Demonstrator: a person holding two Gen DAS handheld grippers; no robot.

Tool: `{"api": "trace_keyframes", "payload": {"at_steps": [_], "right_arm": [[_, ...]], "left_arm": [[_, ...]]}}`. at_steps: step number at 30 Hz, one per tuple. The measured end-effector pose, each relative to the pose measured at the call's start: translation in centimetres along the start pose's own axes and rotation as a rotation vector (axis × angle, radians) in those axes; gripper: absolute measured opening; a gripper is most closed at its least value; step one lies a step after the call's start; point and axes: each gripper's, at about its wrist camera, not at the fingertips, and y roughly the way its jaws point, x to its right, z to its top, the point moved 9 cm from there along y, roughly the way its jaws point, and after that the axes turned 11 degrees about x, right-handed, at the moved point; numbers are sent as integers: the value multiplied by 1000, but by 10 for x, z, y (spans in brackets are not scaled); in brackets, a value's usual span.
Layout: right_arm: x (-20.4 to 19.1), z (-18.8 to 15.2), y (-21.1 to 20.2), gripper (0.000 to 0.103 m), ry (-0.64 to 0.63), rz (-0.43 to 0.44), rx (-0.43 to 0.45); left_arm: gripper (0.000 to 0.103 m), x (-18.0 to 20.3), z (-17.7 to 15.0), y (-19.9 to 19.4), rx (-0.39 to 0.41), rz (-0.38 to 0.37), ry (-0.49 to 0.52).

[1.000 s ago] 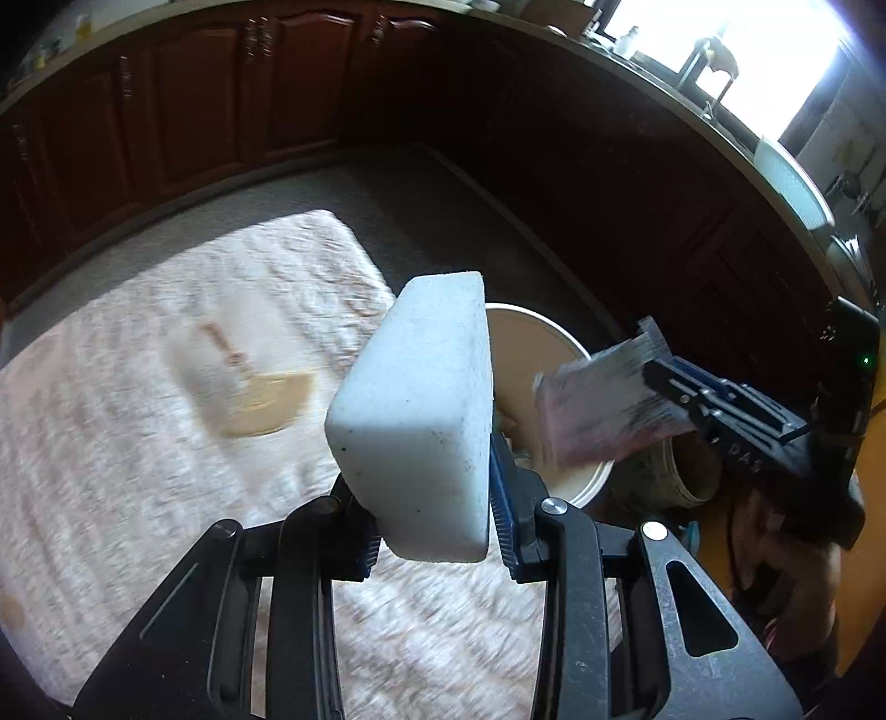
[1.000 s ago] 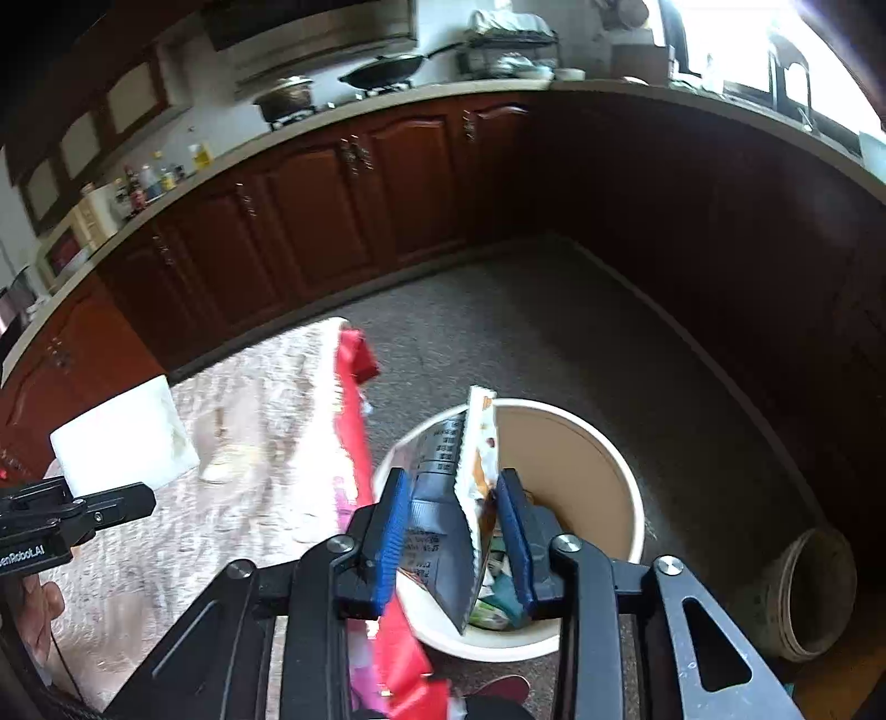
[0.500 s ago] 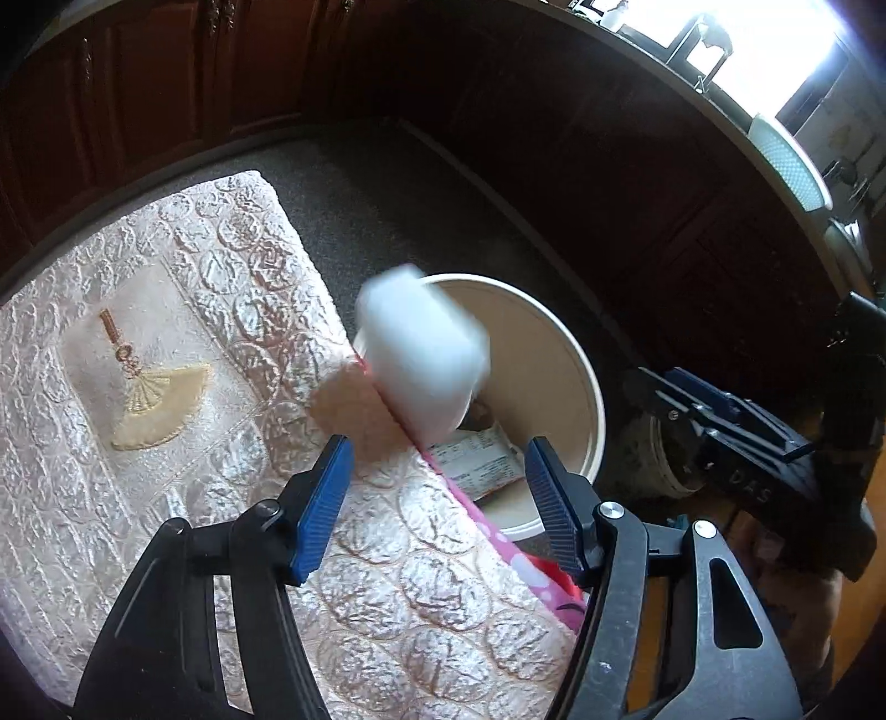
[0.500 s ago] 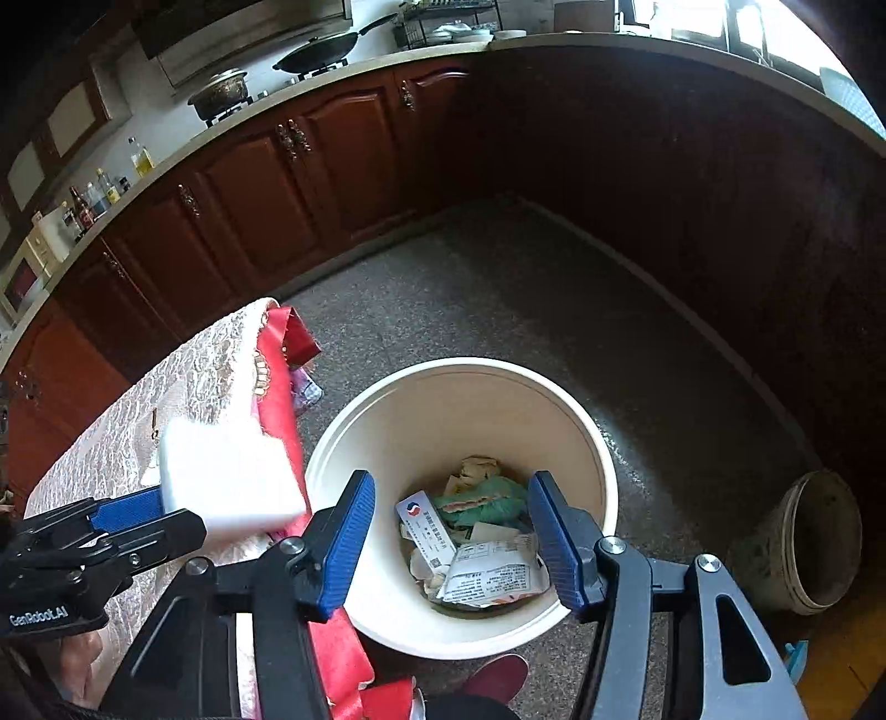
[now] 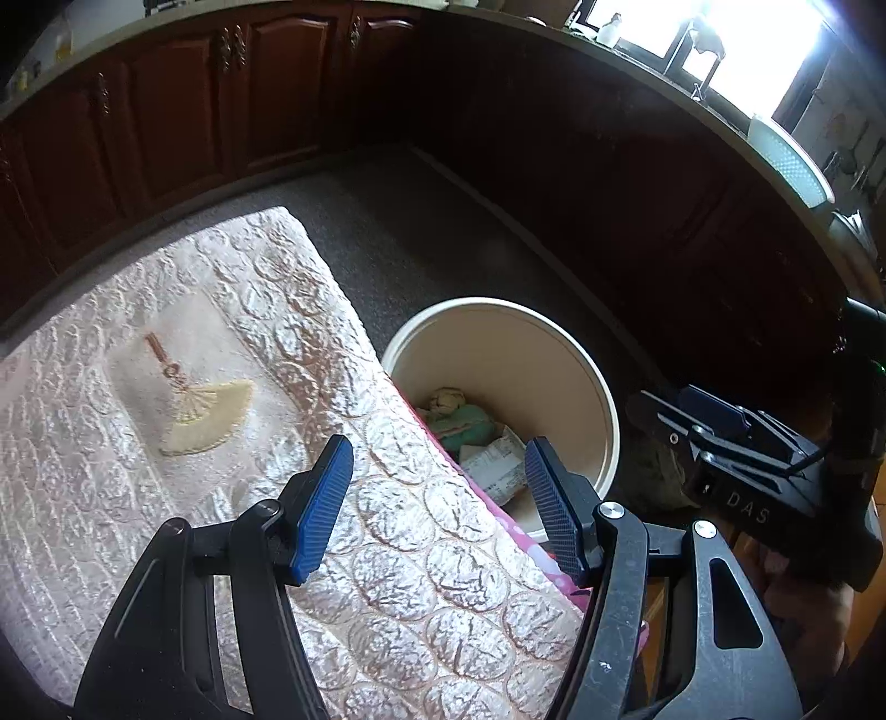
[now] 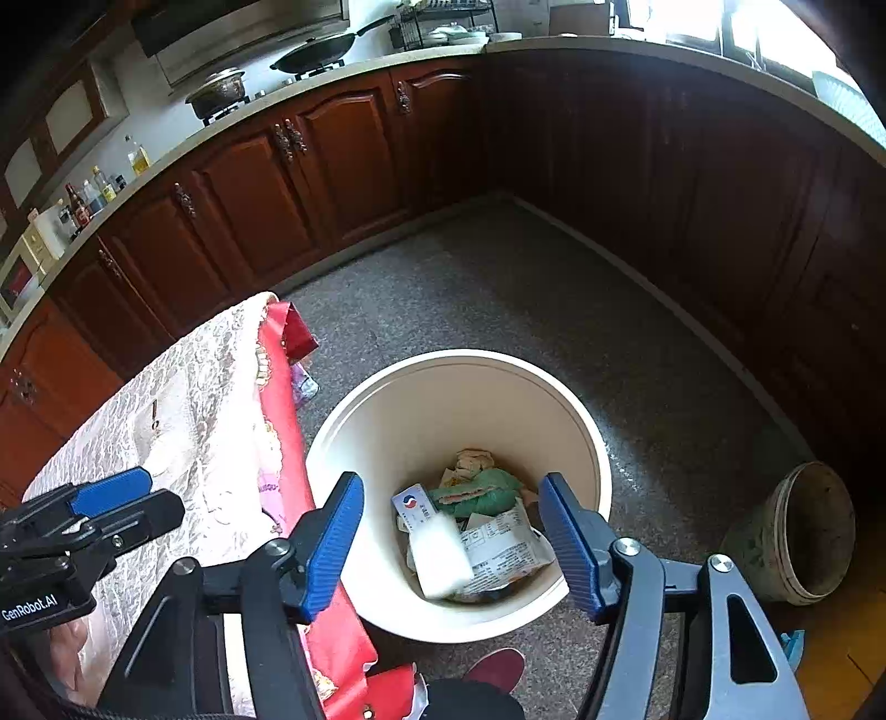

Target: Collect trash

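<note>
Both claws hang empty now: the left gripper (image 5: 437, 498) stands with its blue pads (image 5: 324, 507) spread wide and nothing between them, poised over the edge of the quilted tablecloth (image 5: 183, 399), and the right gripper (image 6: 451, 531) has just been opening its jaws, likewise with nothing gripped, right above the cream trash bucket (image 6: 587, 437). Look down through the right claw and there is the trash: the white foam block (image 6: 440, 556) lies inside the bucket on top of a printed paper wrapper (image 6: 506, 551), with a small white card bearing a red and blue logo (image 6: 412, 507) just beside it and a crumpled green packet (image 6: 482, 493) behind. From the left wrist view the same bucket (image 5: 554, 332) sits on the floor tight against the table's edge, the green packet (image 5: 465, 423) and paper (image 5: 495, 465) showing at its bottom, and the right gripper (image 5: 692, 412) comes in from the right, a hand (image 5: 803, 615) under it. A red cloth (image 6: 279, 421) hangs down the table's side by the bucket. Further out, a speckled grey floor (image 6: 498, 288), a worn empty pot (image 6: 797, 531) to the right of the bucket, dark wooden cabinets (image 6: 310, 183) wrapping the room, and a wok (image 6: 318, 52) up on the stove.
</note>
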Motion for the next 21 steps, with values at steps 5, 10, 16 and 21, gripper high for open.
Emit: {"api": "trace_keyframes", "payload": {"at_steps": [5,10,16,21], "right_arm": [[-12,0,-10,67,-18,-4,26],[-21,5,-27,71,-18,-16,74],[-30,20,-60,76,-19,-27,170],[-39,32,-93,83,-18,-39,263]], "left_arm": [[63,-6,7,-17,51,41,-4],[63,-17,16,-36,114,71,-23],[65,-19,27,-72,214,88,-31],[73,-19,34,-106,309,100,-14]]}}
